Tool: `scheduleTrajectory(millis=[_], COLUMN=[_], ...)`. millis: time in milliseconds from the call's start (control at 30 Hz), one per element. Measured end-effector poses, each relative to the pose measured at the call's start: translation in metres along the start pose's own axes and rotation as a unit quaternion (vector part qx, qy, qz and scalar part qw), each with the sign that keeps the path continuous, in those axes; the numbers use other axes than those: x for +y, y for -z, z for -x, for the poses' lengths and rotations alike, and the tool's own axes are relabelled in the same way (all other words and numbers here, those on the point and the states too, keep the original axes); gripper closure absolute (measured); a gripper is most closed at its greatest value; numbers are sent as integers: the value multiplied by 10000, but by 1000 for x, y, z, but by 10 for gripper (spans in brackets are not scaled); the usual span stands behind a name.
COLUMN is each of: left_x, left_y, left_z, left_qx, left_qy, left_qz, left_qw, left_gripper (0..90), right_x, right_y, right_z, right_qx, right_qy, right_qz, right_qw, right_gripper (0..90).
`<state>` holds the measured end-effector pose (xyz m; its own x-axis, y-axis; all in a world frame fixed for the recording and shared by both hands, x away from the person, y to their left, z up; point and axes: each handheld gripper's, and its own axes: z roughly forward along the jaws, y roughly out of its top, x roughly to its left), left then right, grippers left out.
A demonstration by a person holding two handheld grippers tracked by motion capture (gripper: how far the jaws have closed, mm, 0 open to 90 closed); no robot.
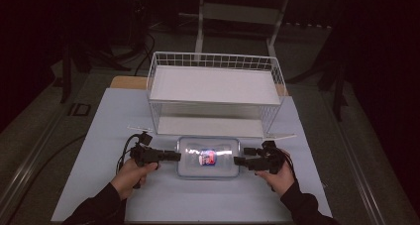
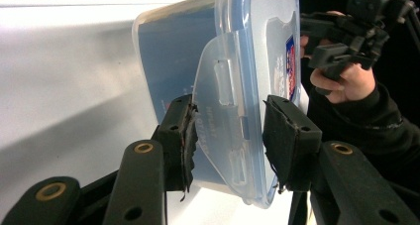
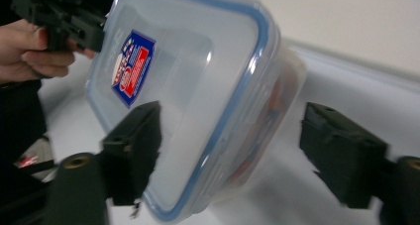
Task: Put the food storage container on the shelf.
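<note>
A clear plastic container [image 1: 185,166] with a blue-rimmed lid and a red and blue label [image 1: 208,158] lies on the white table, between my two grippers. My left gripper [image 1: 177,155] is at its left end. In the left gripper view the jaws [image 2: 230,136] are shut on that end of the container [image 2: 247,61], over the latch flap [image 2: 218,86]. My right gripper [image 1: 236,160] is at the right end. In the right gripper view its jaws [image 3: 237,145] straddle the container [image 3: 188,86]; one pad lies over the lid and the other stands apart from the side.
A white wire rack [image 1: 213,86] with two shelves stands just behind the container. The white table top [image 1: 148,195] has free room to the left, right and front. Beyond the table the room is dark, with stands and cables on the floor.
</note>
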<state>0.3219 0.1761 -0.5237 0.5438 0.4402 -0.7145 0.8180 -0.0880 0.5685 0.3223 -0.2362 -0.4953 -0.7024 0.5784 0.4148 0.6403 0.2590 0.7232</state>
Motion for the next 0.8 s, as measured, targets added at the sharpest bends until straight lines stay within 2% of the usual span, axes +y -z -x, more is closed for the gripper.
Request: scheduleTrajectory(millis=[133,200,267,300,367,433,667,800], left_x=[-1,-2,-2,-2,-4,-4,-7,-10], left_y=[1,1,1,1,1,1,2,0], left_z=[2,2,2,2,3,4,12,22], left_qx=[2,-5,-2,-2,9,22,142,337], left_qy=[-71,-89,-101,-101,-118,-143,-216,-367], left_qz=[-8,10,16,16,42,34,68,161], left_qw=[10000,10000,9999,9999,9999,9999,9996,9986], left_gripper=[572,573,573,574,574,575,579,577], right_x=[-2,-2,-3,-3,-5,-5,-6,-9], right_y=[-1,-2,-3,-3,-3,-2,0,3], right_z=[1,3,7,7,12,12,6,0], right_qx=[104,267,423,423,601,642,551,377], right_qy=[-114,-195,-386,-386,-583,-600,-652,-510], right_qz=[-40,-70,-79,-79,-104,-134,-139,-52], right_qw=[9999,9994,9983,9983,9964,9960,9963,9980], right_gripper=[337,412,452,452,511,521,536,533])
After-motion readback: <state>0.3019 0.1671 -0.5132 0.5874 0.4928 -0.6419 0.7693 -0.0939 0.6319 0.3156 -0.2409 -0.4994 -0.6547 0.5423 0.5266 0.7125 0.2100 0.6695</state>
